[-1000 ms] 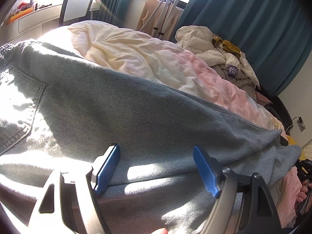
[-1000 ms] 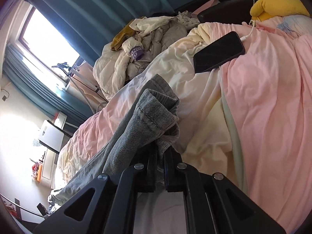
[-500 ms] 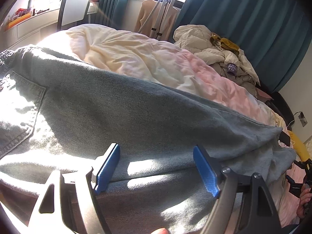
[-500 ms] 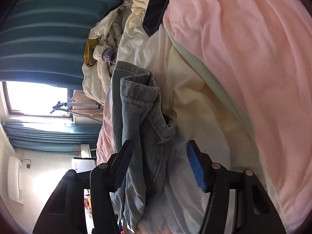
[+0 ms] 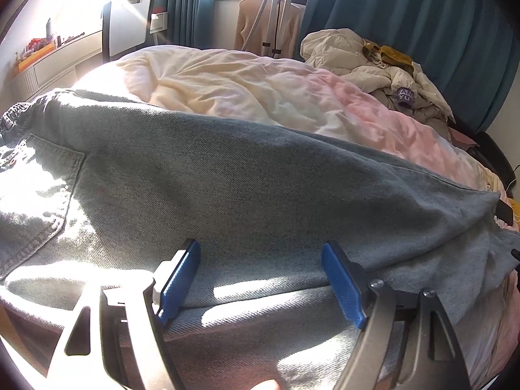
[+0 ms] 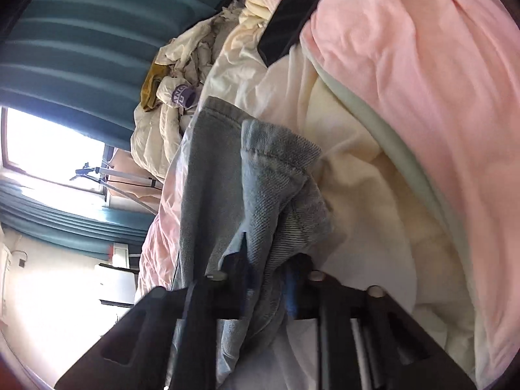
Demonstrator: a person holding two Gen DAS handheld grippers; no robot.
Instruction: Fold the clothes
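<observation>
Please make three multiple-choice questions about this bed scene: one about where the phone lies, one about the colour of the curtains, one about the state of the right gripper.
1. Where does the phone lie?
A. on the pink and cream duvet
B. on the desk
C. on the jeans

2. What colour are the curtains?
A. red
B. white
C. teal

3. What is the state of the right gripper?
A. wide open above the jeans
B. closed on the jeans
C. out of view

Answers: 1 A, the dark phone rests on the bedding. 2 C, teal folds hang by the window. 3 B, denim is bunched between its fingers.
</observation>
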